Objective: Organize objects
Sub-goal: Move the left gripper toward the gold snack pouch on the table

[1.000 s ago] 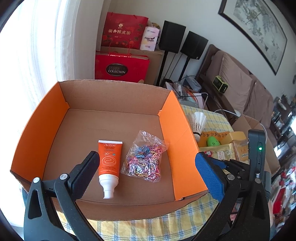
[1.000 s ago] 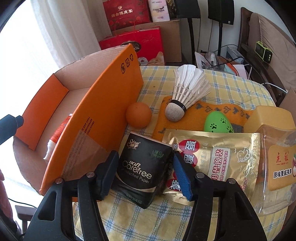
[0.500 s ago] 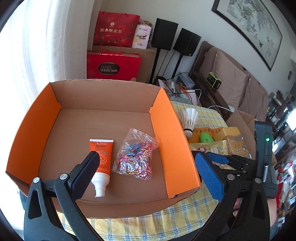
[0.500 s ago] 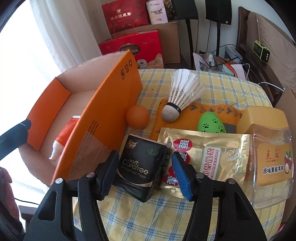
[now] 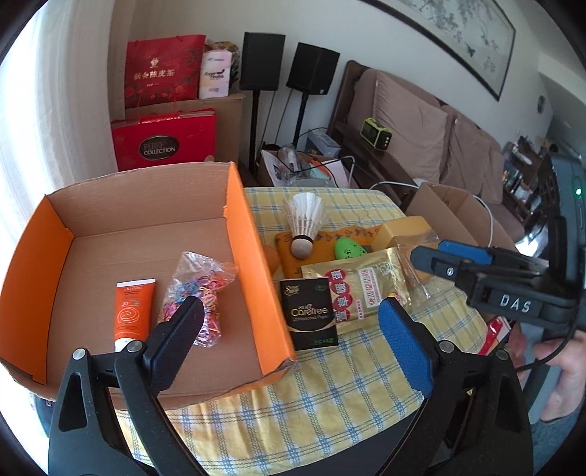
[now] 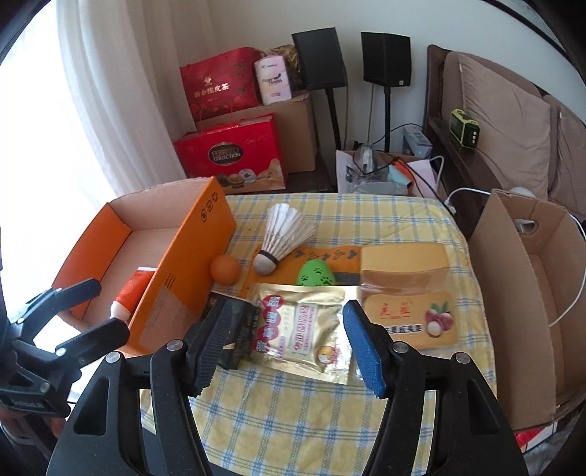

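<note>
Only a sunscreen tube (image 5: 133,311) and hair-tie bag (image 5: 199,293) lie inside the orange box (image 5: 252,256); tissue pack (image 5: 311,315), shuttlecock (image 6: 282,234) and snacks wait beside it. Both hand-held grippers, left (image 5: 289,322) just narrowing and right (image 6: 285,344), hang spread, empty.

This is a home living room. A brown sofa (image 5: 421,121) with fat cushions runs along the wall under a framed ink painting (image 5: 457,33), and two black speakers on stands (image 6: 351,62) flank a corner stacked with red gift bags (image 6: 223,91) and a chocolate box (image 6: 230,157). White curtains (image 6: 110,91) let daylight in. The surface (image 6: 329,402) wears a yellow checked cloth (image 5: 329,384), littered with household odds and ends.
</note>
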Action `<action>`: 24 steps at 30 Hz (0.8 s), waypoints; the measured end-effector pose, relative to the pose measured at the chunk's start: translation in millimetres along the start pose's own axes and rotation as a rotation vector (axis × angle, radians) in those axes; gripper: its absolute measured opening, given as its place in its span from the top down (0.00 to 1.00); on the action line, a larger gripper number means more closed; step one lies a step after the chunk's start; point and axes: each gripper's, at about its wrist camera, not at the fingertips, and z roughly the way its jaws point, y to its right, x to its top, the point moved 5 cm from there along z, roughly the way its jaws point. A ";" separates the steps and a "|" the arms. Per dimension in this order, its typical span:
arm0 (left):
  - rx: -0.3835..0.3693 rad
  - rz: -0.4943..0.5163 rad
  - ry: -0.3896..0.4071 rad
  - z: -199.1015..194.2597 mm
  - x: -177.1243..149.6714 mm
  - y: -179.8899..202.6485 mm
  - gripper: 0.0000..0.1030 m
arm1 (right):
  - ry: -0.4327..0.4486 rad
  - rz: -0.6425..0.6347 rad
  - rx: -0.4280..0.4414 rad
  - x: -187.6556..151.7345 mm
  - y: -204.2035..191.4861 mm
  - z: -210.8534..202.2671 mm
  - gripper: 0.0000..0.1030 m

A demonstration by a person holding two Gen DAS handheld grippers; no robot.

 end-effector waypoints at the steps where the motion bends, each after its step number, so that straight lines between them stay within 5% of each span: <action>1: -0.003 0.011 0.000 1.5 -1.2 6.6 0.08 | 0.007 0.009 -0.007 0.0 6.0 -5.5 0.37; 12: -0.012 0.108 -0.070 33.9 -7.4 60.4 0.42 | 0.049 0.071 -0.070 -6.7 51.0 -40.9 0.37; 24: 0.145 0.186 -0.130 80.2 -12.1 71.1 0.42 | 0.033 0.089 -0.066 -18.9 59.5 -40.4 0.37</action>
